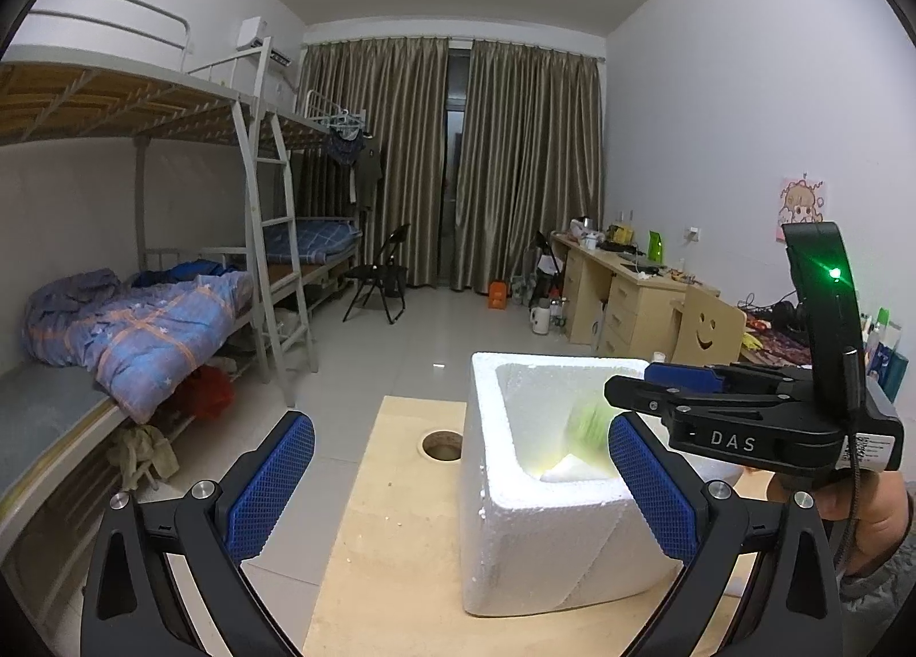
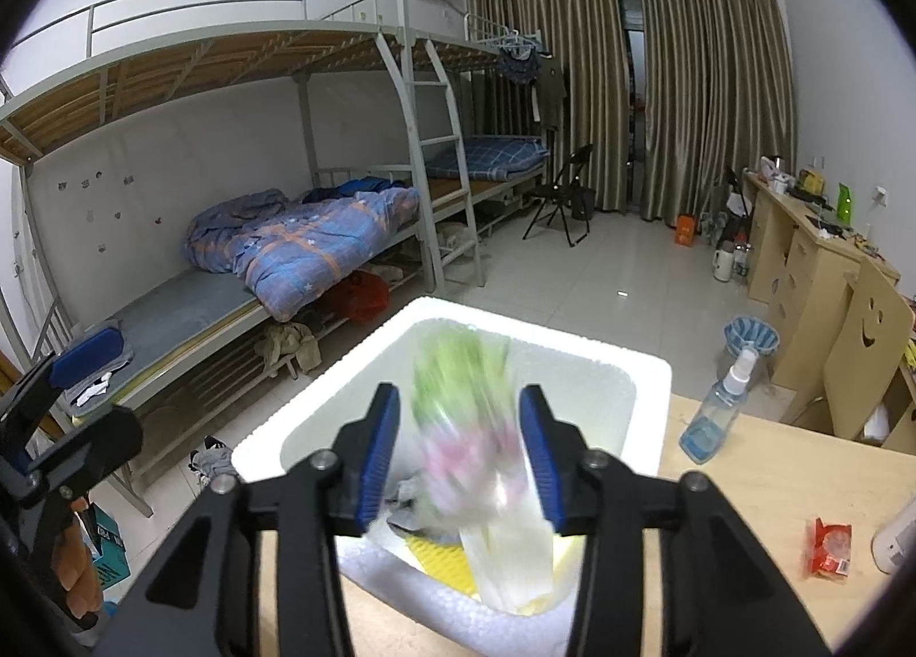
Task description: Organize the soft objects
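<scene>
A white foam box (image 1: 544, 531) stands on a wooden table (image 1: 401, 571). My right gripper (image 2: 458, 445) hangs over the box (image 2: 647, 370), open, with a blurred green, pink and white soft packet (image 2: 469, 428) between its fingers, apart from both pads, dropping into the box. Yellow and grey soft items (image 2: 441, 554) lie at the box bottom. The packet shows as a green blur in the left wrist view (image 1: 587, 422). My left gripper (image 1: 458, 473) is open and empty, in front of the box's near left corner. The right gripper (image 1: 658, 393) appears in the left wrist view above the box's right rim.
A spray bottle (image 2: 715, 410) stands on the table right of the box. A red packet (image 2: 830, 542) and a white object (image 2: 899, 542) lie further right. The table has a round hole (image 1: 442, 444). Bunk beds stand left, desks and a chair right.
</scene>
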A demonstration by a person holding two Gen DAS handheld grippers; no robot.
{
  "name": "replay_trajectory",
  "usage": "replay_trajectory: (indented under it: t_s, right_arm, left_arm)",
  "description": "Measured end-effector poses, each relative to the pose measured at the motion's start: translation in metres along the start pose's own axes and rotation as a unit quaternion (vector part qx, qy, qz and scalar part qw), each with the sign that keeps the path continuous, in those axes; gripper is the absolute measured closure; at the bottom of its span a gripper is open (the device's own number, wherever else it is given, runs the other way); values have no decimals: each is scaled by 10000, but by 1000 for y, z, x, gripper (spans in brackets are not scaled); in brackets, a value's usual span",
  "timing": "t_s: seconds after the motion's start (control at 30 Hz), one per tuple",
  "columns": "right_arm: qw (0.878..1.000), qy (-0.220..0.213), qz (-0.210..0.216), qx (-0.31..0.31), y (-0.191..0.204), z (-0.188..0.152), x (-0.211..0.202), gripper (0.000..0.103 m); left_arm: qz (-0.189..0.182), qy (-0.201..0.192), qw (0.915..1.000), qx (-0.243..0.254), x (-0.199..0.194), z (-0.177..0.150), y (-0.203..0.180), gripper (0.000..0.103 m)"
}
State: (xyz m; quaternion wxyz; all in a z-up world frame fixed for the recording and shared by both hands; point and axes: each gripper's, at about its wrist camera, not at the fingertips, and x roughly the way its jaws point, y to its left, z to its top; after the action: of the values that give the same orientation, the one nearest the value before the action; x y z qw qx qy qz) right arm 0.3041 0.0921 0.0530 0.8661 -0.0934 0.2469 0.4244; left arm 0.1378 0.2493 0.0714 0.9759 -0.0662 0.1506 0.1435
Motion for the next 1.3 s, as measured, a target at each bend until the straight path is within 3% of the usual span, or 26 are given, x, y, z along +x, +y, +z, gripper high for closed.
replay_trajectory:
  t_s: [0.13, 0.33, 0.4, 0.47, 0.5, 0.83, 1.3]
  right_arm:
    - [10000, 43, -62, 32, 0, 0, 2, 48]
    - [9999, -74, -37, 115, 3, -1, -10, 33]
    - [9998, -134, -71, 136, 4, -1, -16, 25]
    - [9996, -224, -49, 172, 4, -2, -24, 6]
    - [9995, -274, -21, 172, 5, -2, -28, 4]
    - [9982, -551, -124, 221, 6, -16, -76, 0]
    - [9951, -942, -248, 176, 10, -49, -152, 0]
  left_arm:
    - [2, 51, 10000, -60, 1, -2, 3, 0]
    - [46, 47, 9999, -106, -3, -4, 4, 0]
    - [68, 15, 9998, -165, -8, -5, 8, 0]
    - [90, -1, 9998, -177, -13, -6, 10, 0]
    - [108, -10, 9998, -156, -16, -7, 10, 0]
    - [55, -64, 9999, -74, -45, -11, -4, 0]
    - [-156, -237, 9993, 226, -108, -21, -56, 0]
